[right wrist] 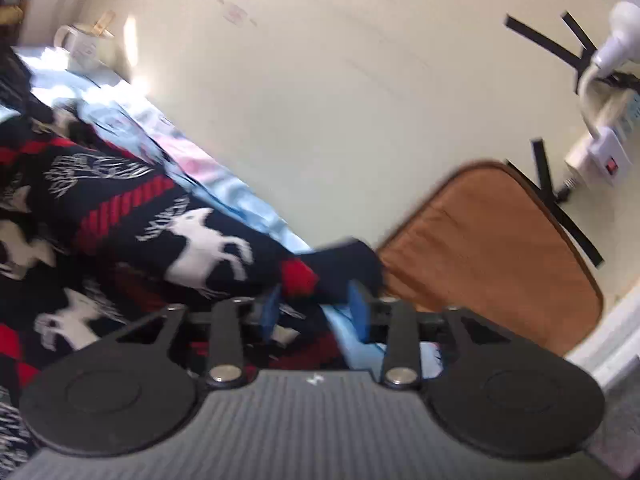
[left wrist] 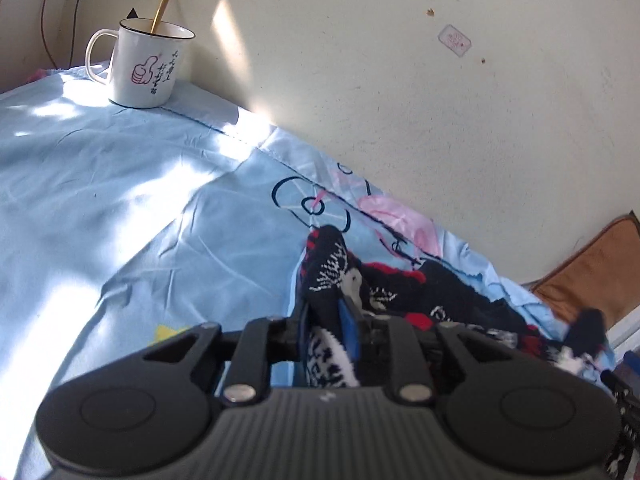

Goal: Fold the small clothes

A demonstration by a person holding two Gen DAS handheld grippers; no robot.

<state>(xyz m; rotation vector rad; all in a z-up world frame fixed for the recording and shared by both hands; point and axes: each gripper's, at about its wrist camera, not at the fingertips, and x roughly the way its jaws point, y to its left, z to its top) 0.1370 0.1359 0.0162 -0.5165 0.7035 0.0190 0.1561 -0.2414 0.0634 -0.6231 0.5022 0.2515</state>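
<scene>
Lying across a light blue bedsheet (left wrist: 120, 200) beside a cream wall (left wrist: 400, 100), the dark navy knitted garment with red bands and white reindeer figures (right wrist: 168, 232) is bunched toward the wall side of the bed. From the left wrist view, the left gripper (left wrist: 326, 320) has its blue-padded jaws drawn close together with a fold of that garment standing up between them, so it looks clamped on the knit. From the right wrist view, which is blurred, the right gripper (right wrist: 316, 304) has its jaws well apart; a dark cuff end of the garment with a red band lies between and just beyond the pads, apparently not pressed by them. A white enamel mug with a pink thumbs-up print (left wrist: 146, 66) stands on the sheet near the wall, holding a golden spoon (left wrist: 161, 12). A brown padded cushion (right wrist: 492, 256) leans against the wall past the bed's end.
</scene>
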